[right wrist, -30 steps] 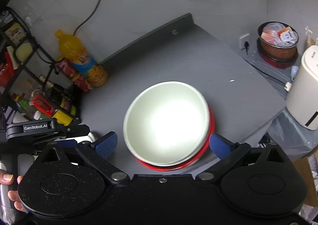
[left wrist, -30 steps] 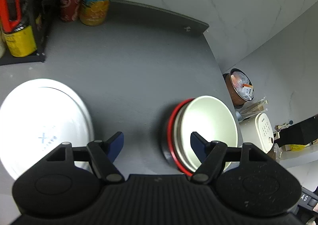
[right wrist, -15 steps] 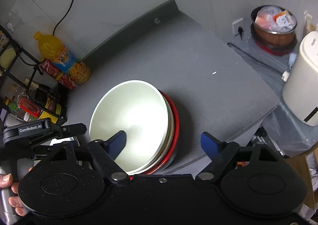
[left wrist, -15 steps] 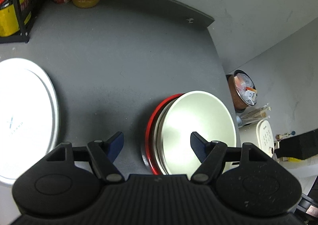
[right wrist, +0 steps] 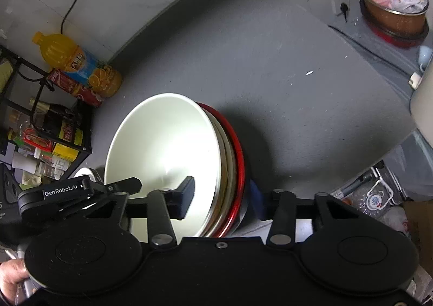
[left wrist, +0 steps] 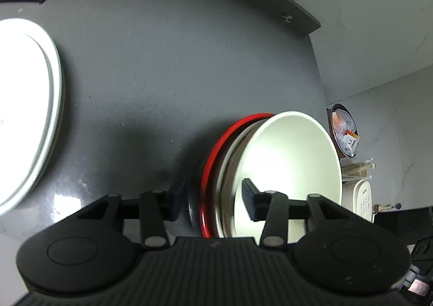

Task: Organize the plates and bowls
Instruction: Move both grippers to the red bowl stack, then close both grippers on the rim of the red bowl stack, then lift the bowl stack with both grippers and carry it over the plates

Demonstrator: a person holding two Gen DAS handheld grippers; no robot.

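Straddling the near-left rim of the stacked bowls (left wrist: 270, 170), the left gripper (left wrist: 213, 200) is being shown in the left wrist view, its jaws closing, one pad inside the white top bowl (left wrist: 292, 160) and one outside; contact cannot be told. A white plate (left wrist: 27, 116) is lying well apart on the tabletop (left wrist: 176, 62).

Closing likewise, the right gripper (right wrist: 222, 197) is being shown across the opposite rim. Uneven squeezing is judged likely to tilt the stack or slide the red-rimmed bowl (right wrist: 238, 160) loose.

Both wrist cameras look steeply down, close on the shared bowl stack (left wrist: 270, 170) from opposite sides.
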